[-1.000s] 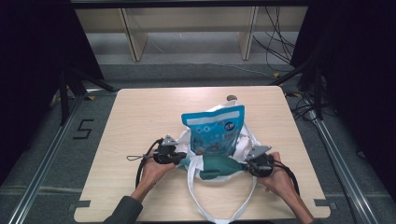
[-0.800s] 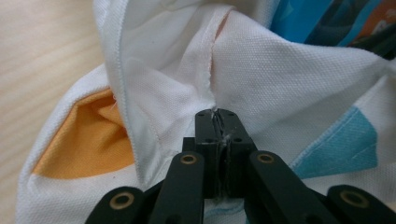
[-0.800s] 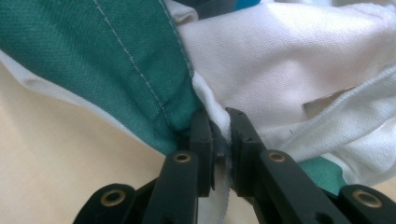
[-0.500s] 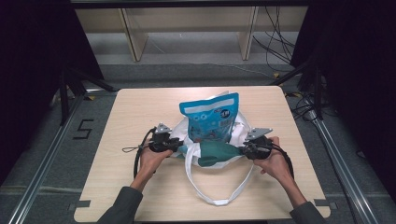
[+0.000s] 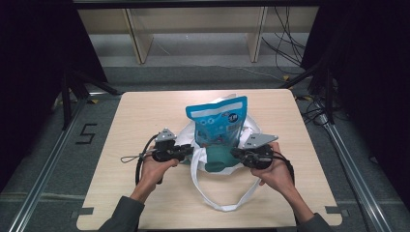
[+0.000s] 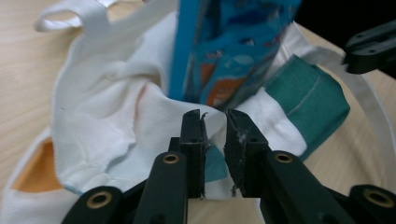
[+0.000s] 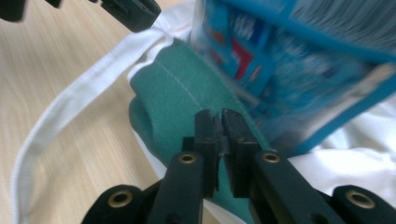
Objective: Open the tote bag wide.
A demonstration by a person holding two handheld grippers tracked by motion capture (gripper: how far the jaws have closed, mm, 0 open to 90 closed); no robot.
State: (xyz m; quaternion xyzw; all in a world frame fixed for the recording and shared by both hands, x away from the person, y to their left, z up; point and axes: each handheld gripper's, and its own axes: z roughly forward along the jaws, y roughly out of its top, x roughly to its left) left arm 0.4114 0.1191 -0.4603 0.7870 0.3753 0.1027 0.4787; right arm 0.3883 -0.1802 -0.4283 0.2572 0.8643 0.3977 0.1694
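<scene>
**Both grippers pinching the bag's rim, blue pouch standing inside**

So the left gripper (image 6: 214,122) has its jaws nearly together with a fold of white cloth caught between them. They've just been closing, and the fabric is clearly in there. It's got the left edge of the tote bag (image 5: 212,152). In the high view you can see that left gripper (image 5: 183,153) sitting at the bag's left side, with the person's left hand (image 5: 153,170) wrapped around its body.

The right gripper (image 7: 218,122) is doing the same on the other side: jaws clamped tight on the green part of the bag's rim, having just been closing too. From above, the right gripper (image 5: 238,154) is at the bag's right edge, held by the right hand (image 5: 275,171).

Between the two stands the blue snack pouch (image 5: 216,121), upright in the bag's mouth and sticking well above the cloth. One white handle loop (image 5: 227,200) trails toward the near edge of the wooden table (image 5: 140,111). The bag sits about mid-table, a little toward the near side.
</scene>
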